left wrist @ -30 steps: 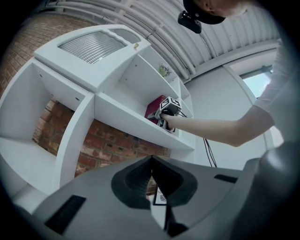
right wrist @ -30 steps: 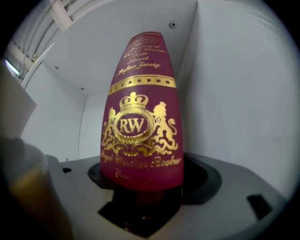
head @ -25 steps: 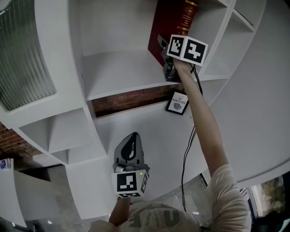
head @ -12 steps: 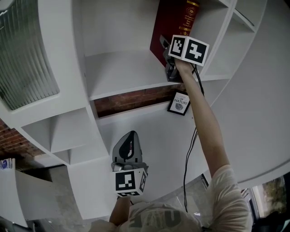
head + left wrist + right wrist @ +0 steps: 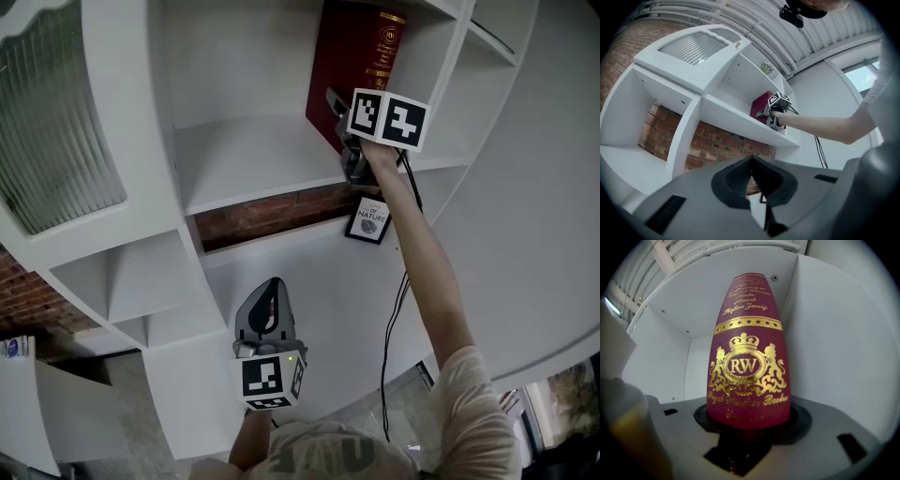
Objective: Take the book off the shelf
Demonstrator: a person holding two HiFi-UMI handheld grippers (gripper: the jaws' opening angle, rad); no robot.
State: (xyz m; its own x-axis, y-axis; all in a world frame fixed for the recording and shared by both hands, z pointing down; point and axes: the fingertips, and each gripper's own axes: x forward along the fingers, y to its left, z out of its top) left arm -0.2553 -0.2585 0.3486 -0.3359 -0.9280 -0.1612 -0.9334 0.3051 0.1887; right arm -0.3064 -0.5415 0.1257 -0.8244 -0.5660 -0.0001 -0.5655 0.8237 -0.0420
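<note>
A dark red book (image 5: 352, 66) with gold print stands upright in the top right compartment of the white shelf (image 5: 253, 159). My right gripper (image 5: 339, 114) reaches up to it and is shut on the lower end of its spine. In the right gripper view the spine (image 5: 747, 366) fills the space between the jaws of the right gripper (image 5: 747, 420). My left gripper (image 5: 271, 289) hangs low in front of the lower shelves, shut with nothing in it. The left gripper view shows its own pads pressed together (image 5: 751, 161), and the book (image 5: 759, 104) far off.
A small framed card (image 5: 367, 217) leans on the shelf below the book. Red brick wall (image 5: 272, 211) shows behind the open compartments. A frosted cabinet door (image 5: 52, 131) is at the upper left. A black cable (image 5: 394, 309) hangs along the right arm.
The right gripper stays closed on the book's spine at the same spot. The left gripper has barely moved. The head view has shifted slightly.
</note>
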